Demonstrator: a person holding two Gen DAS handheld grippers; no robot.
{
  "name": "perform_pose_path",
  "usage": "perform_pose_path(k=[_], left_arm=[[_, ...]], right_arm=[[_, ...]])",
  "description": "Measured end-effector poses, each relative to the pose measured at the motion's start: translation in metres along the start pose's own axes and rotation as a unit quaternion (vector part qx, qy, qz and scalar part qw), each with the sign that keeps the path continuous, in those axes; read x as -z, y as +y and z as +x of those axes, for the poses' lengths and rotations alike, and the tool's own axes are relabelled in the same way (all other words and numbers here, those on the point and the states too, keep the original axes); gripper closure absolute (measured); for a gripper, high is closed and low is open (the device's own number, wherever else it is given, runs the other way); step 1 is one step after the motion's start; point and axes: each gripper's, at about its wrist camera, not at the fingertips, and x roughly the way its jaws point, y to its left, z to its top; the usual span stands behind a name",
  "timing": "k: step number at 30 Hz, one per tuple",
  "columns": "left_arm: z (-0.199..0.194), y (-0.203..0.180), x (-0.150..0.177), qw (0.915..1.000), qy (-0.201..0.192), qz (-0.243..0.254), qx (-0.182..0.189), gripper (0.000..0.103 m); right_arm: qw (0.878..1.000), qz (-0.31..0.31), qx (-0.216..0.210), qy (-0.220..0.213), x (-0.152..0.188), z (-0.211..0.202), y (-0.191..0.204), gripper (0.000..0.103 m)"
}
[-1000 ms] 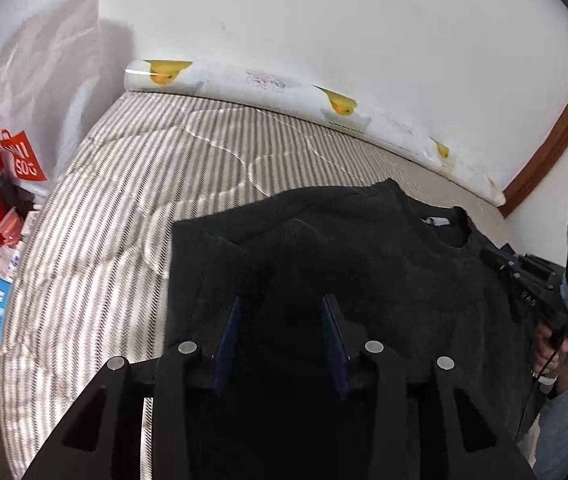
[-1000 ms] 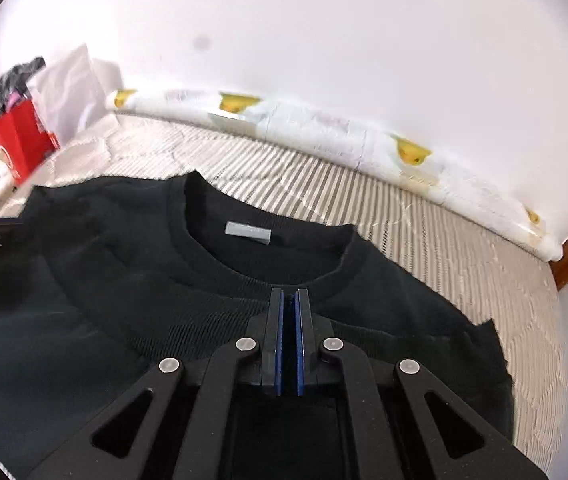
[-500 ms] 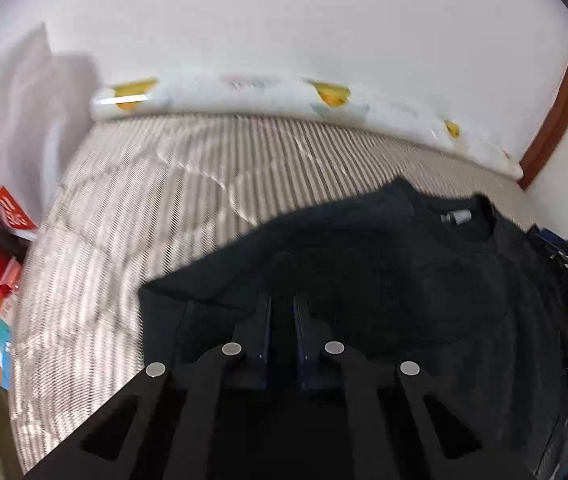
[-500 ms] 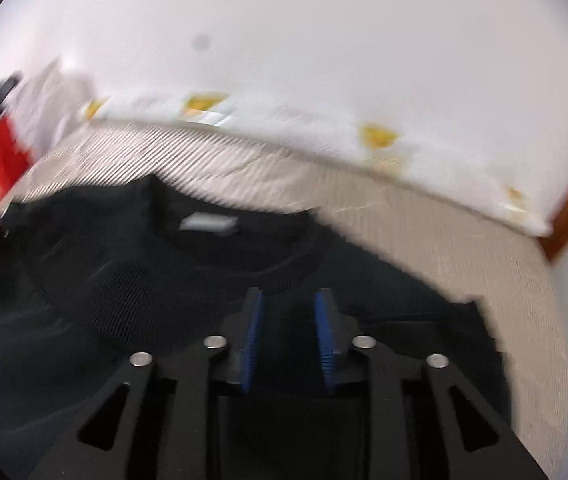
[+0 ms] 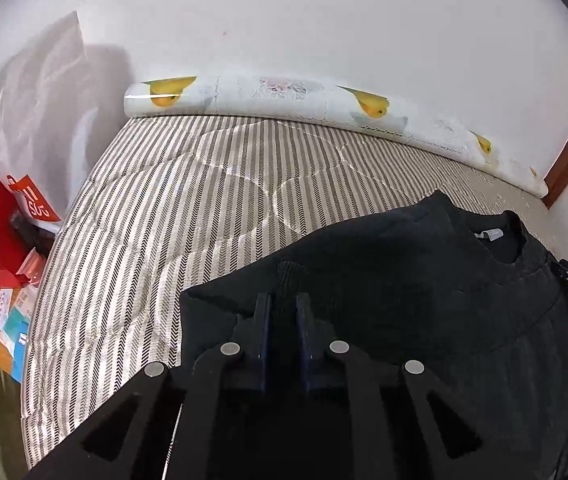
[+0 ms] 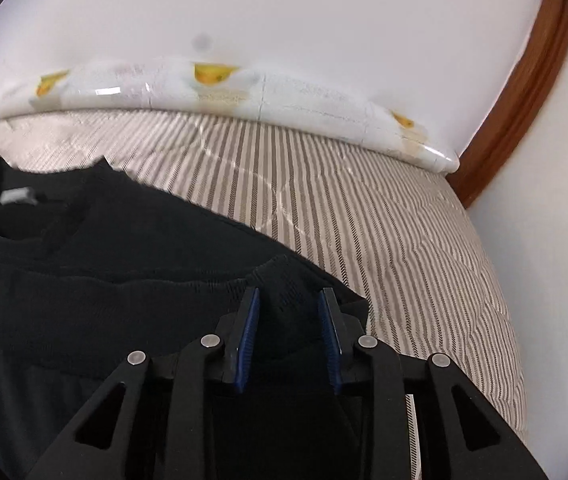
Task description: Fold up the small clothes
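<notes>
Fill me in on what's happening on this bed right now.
A person with a gripper in each hand is folding a black sweatshirt on a striped mattress. The left gripper has its jaws nearly closed on a ribbed cuff. The right gripper straddles the other cuff, its jaws just closing, not yet pinching.

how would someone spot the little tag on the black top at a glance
Start at the striped mattress and find the black sweater spread on it. At its round neckline, the small pale grey label sits inside the collar, the only light patch on the dark fabric.
</notes>
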Motion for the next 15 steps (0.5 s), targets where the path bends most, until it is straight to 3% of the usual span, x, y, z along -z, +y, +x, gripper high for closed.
perform_pose_path(k=[5, 9, 15], left_arm=[[-0.009, -0.007, 0.007, 1.0000, 0.006, 0.004, 0.007, 0.078], [-0.025, -0.017, 0.015, 0.9996, -0.003, 0.028, -0.006, 0.072], [-0.060, -0.024, 0.030, 0.9990, -0.019, 0.040, -0.003, 0.063]], right_arm=[[1.000, 0.008, 0.003, -0.007, 0.005, -0.010, -0.006, 0.073], [0.999, 0.033, -0.005, -0.006, 0.012, -0.031, -0.013, 0.058], [0.999, 0.015, -0.050, -0.018, 0.028, -0.081, 0.005, 0.048]])
